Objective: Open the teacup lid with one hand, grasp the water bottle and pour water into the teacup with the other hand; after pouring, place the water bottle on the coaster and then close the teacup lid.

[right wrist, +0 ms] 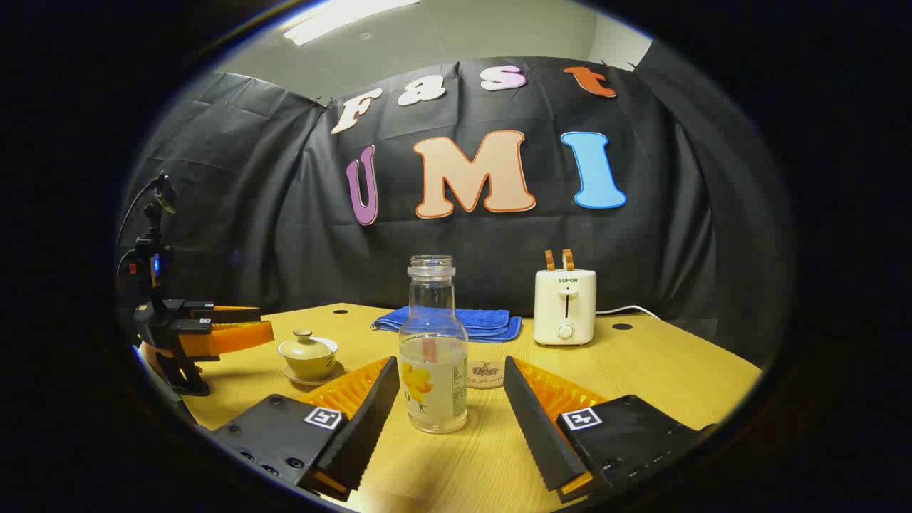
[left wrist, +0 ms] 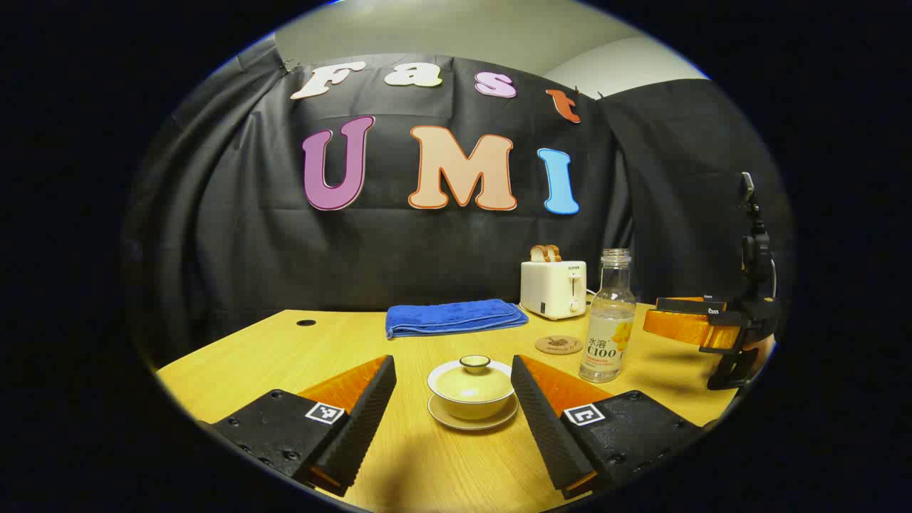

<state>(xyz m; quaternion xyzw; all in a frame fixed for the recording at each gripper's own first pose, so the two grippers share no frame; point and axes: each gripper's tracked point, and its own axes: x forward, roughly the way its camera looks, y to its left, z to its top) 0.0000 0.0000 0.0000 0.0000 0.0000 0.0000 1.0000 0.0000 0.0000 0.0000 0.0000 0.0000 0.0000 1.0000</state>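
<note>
left gripper (left wrist: 452, 399): fingers spread wide, lidded teacup (left wrist: 471, 388) on its saucer between them, untouched | right gripper (right wrist: 449, 410): fingers spread, uncapped water bottle (right wrist: 432, 349) upright between them, apart | coaster (left wrist: 559, 345): on table (left wrist: 249, 349), just behind bottle, before toaster (left wrist: 553, 287)

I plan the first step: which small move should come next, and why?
Probably ease the left gripper forward to the lid knob of the pale ceramic teacup: the lid is still on, both grippers are open, and the clear glass water bottle stands untouched.
</note>
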